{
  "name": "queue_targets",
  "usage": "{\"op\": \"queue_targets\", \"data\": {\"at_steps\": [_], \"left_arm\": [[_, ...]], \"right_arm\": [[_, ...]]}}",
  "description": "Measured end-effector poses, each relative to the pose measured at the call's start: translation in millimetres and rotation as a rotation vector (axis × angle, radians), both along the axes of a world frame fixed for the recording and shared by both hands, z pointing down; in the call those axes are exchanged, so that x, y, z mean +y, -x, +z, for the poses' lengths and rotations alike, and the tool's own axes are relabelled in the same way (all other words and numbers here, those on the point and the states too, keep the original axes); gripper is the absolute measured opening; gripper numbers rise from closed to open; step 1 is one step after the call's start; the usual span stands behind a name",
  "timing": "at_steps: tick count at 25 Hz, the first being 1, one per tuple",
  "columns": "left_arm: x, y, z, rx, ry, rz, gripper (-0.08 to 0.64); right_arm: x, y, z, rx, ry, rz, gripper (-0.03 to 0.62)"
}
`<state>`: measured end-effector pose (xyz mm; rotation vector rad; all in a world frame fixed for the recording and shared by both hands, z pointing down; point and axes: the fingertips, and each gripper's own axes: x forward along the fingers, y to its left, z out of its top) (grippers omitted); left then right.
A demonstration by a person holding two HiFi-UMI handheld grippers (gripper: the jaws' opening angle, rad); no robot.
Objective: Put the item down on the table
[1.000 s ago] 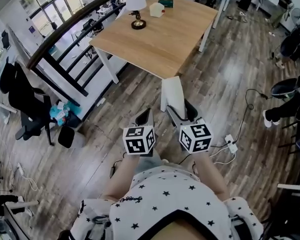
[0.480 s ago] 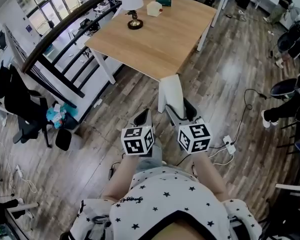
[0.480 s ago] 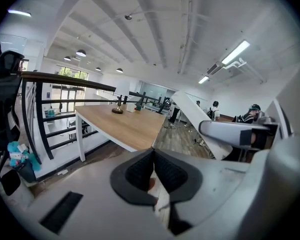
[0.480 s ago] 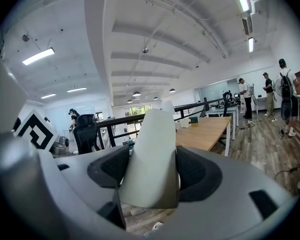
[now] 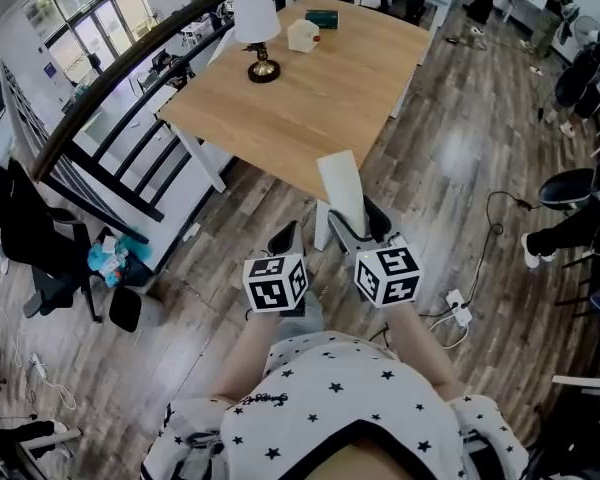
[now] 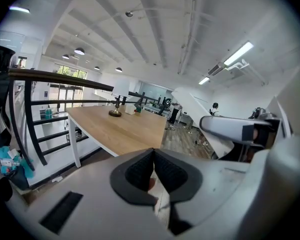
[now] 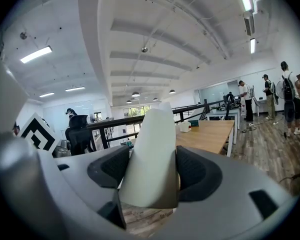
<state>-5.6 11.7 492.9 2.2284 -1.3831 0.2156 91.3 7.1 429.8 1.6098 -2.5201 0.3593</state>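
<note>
Containers: white box [image 5: 302, 35] and teal box [image 5: 322, 16] at the far end of the tabletop [image 5: 320, 98]; contents not visible. Lamp [image 5: 256, 28] with a white shade and brass base stands just left of the white box.

Surface and room: pale wood tabletop on white legs. Dark plank floor [image 5: 460, 148]. Black railing [image 5: 110, 78] along the left side. Black office chairs [image 5: 30, 218] at far left, and another chair [image 5: 572, 183] at right. Power strip [image 5: 458, 303] with its cable lies on the floor at near right.

Task thing: white item [image 5: 341, 183], upright, its lower end clamped between the fingers of the right gripper [image 5: 358, 226]. Its upper end shows against the near edge of the tabletop and does not rest on it.

Left gripper [image 5: 285, 238]: just left of the right gripper, fingers pressed together, holding nothing.

Persons: several people [image 7: 290, 94] stand on the floor beyond the tabletop, seen in the right gripper view.
</note>
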Motion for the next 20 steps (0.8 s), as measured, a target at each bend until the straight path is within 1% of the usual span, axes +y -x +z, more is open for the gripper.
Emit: {"op": "queue_targets", "data": {"at_steps": [12, 20], "left_arm": [[-132.9, 4.2, -10.3, 0.015, 0.0, 0.03, 0.014], [-204.5, 14.4, -4.5, 0.007, 0.013, 0.051, 0.014]], "right_arm": [[-128.7, 7.9, -12.2, 0.023, -0.003, 0.019, 0.288], [-203.0, 17.0, -6.1, 0.031, 0.013, 0.031, 0.288]]}}
